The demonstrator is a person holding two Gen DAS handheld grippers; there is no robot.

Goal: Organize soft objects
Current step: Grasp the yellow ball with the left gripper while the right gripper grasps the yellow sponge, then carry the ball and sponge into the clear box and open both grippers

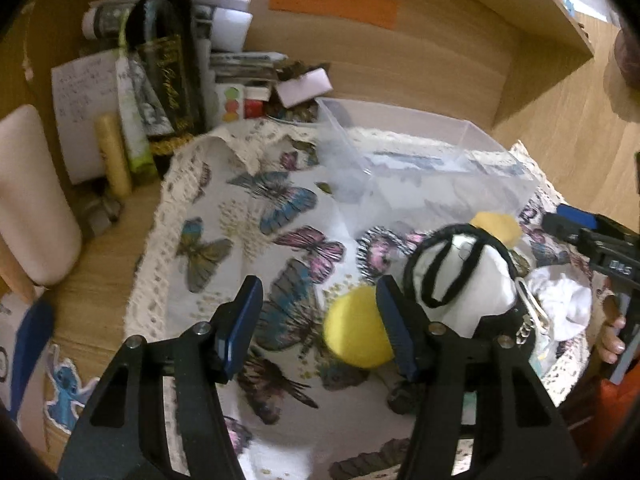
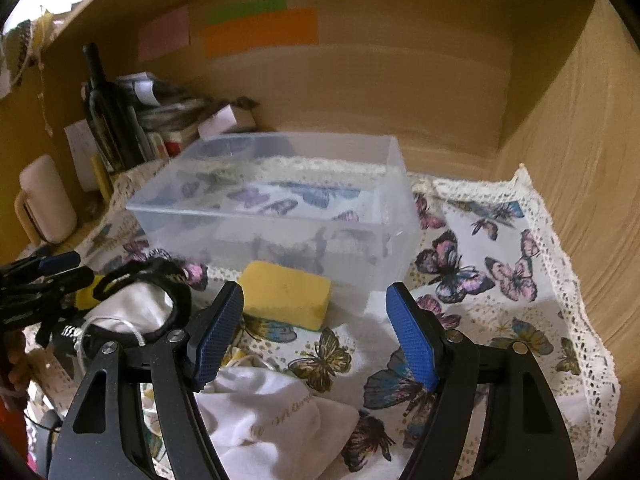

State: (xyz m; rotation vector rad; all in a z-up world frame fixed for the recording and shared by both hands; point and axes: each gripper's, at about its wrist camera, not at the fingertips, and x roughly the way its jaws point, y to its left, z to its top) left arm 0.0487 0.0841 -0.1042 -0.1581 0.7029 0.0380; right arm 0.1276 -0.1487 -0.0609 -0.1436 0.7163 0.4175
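A clear plastic bin (image 2: 280, 216) stands on the butterfly cloth (image 2: 500, 320); it also shows in the left wrist view (image 1: 420, 164). A yellow sponge (image 2: 286, 294) lies in front of it. A yellow ball (image 1: 354, 326) lies by a white pouch with a black rim (image 1: 460, 276), which also shows in the right wrist view (image 2: 136, 304). A white cloth bag (image 2: 272, 416) lies under my right gripper (image 2: 316, 334), which is open and empty. My left gripper (image 1: 320, 320) is open, with the ball against its right finger.
A dark bottle (image 1: 168, 52), papers, tubes and small boxes crowd the back left corner. A pale mug (image 2: 48, 200) stands at the left. Wooden walls close the back and right. Another crumpled white cloth (image 1: 560, 304) lies at the right.
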